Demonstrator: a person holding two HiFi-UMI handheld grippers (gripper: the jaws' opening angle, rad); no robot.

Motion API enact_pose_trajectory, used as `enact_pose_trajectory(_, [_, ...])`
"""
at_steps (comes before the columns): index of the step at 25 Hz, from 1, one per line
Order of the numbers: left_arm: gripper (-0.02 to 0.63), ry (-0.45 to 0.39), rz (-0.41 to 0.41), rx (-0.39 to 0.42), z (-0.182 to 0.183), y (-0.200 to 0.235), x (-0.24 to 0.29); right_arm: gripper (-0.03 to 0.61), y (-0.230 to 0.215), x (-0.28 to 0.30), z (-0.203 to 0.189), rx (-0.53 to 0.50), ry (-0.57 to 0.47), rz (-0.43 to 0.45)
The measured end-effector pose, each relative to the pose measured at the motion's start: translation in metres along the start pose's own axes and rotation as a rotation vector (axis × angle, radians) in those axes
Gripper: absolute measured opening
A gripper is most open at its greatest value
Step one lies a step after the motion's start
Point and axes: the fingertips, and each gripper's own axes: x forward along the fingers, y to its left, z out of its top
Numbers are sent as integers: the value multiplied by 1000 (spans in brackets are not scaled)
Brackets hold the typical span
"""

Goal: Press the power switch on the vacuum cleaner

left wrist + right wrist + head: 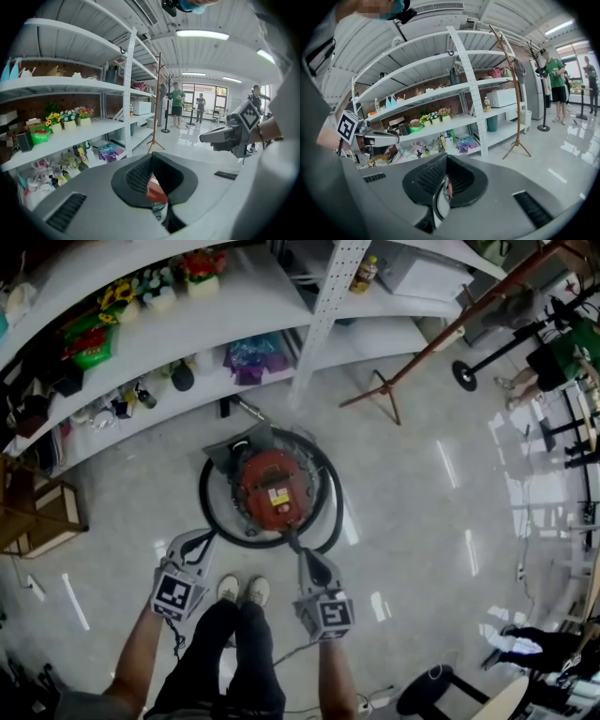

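A round red canister vacuum cleaner (272, 488) is seen on the glossy grey floor (422, 512), ringed by its black coiled hose (208, 507), just in front of white metal shelving (216, 329). The left claw (208, 536) and the right claw (302, 554) are held at its near edge. Each is drawn narrow, with the pads almost together and nothing gripped.

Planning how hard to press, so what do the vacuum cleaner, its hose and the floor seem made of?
Vacuum cleaner: glossy red plastic, judging by its rounded moulded shell. Hose: black, matte, probably flexible plastic or rubber, since it curls in a loop around the cleaner. Floor: pale polished stone or tile, showing bright reflected streaks.
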Motion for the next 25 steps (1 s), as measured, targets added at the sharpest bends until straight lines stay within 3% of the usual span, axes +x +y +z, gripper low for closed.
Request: enact_pose_trajectory(25, [9, 70, 0, -71, -104, 6, 59, 5, -39, 78, -104, 76, 57, 38])
